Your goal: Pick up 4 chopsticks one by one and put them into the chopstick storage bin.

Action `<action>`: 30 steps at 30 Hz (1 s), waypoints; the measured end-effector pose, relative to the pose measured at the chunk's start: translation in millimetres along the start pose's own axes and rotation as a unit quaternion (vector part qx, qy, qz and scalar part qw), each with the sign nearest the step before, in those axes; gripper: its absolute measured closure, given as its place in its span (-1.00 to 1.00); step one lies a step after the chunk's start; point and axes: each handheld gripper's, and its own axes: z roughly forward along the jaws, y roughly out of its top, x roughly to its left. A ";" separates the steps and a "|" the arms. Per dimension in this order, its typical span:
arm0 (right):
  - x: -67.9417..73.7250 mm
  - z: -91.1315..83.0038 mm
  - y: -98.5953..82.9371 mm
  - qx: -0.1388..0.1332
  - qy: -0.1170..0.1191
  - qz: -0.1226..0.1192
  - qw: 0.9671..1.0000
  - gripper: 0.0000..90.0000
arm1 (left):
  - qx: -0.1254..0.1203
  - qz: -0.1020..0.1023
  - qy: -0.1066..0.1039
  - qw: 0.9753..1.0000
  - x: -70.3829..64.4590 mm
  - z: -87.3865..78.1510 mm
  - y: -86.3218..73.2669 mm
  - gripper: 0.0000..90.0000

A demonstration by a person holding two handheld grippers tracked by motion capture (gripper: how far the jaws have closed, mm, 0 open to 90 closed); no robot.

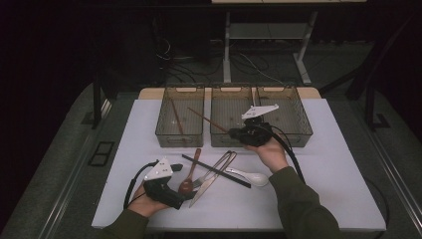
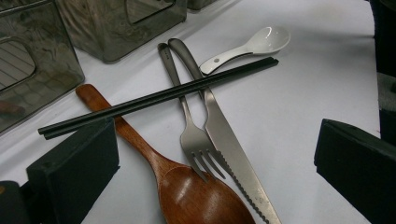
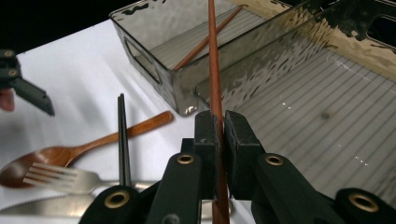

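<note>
Nearest the person, the left gripper (image 1: 186,195) sits low on the white table (image 1: 338,189), jaws spread wide and holding nothing. In the left gripper view, the bowl of the wooden spoon (image 2: 187,191) lies between those jaws, its handle running away toward the bins.

Just beyond, a loose pile of cutlery: fork (image 2: 194,135) and serrated knife (image 2: 229,149) lie side by side, handles pointing away. A pair of black chopsticks (image 2: 159,97) lies crosswise over both and over the wooden spoon's handle. A white ceramic spoon (image 2: 254,46) lies at the far end of the pile, bowl away from the left gripper, touching the black chopsticks' tip.

Farther on, the right gripper (image 3: 219,135) is clamped narrow on a reddish wooden chopstick (image 3: 215,70). In the high view the right gripper is at the near wall of the middle bin (image 1: 219,137). The chopstick's long axis runs straight out from the jaws, its far end pointing up-left over the middle bin toward the left bin (image 1: 169,134).

Farthest, three smoky clear bins stand in a row; a second wooden chopstick (image 1: 176,118) lies slanted in the left bin. The right bin (image 1: 298,122) stands beside the middle one.

No brand, label or writing readable anywhere.
</note>
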 end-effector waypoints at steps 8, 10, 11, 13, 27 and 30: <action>2.5 19.7 14.4 0.009 -0.014 0.008 1.000 0.87 | -0.001 0.000 -0.001 1.000 -0.3 -0.8 0.6 -1.00; 1.9 24.5 17.3 0.010 -0.017 0.012 1.000 0.87 | -0.002 0.001 -0.001 1.000 0.0 -0.7 0.7 -1.00; 2.3 26.3 18.4 0.013 -0.020 0.017 1.000 0.87 | -0.002 0.000 -0.001 1.000 0.0 -0.7 0.7 -1.00; 1.2 32.1 21.2 0.019 -0.028 0.013 0.999 0.87 | -0.002 0.000 0.000 1.000 0.0 -0.3 0.5 -1.00; 1.1 66.9 59.6 0.032 -0.041 0.019 0.999 0.87 | 0.001 0.005 0.000 1.000 -0.7 -0.4 0.7 -1.00; 4.3 79.2 67.1 0.038 -0.045 0.018 0.998 0.87 | -0.001 0.004 0.001 1.000 -0.3 -1.2 0.5 -1.00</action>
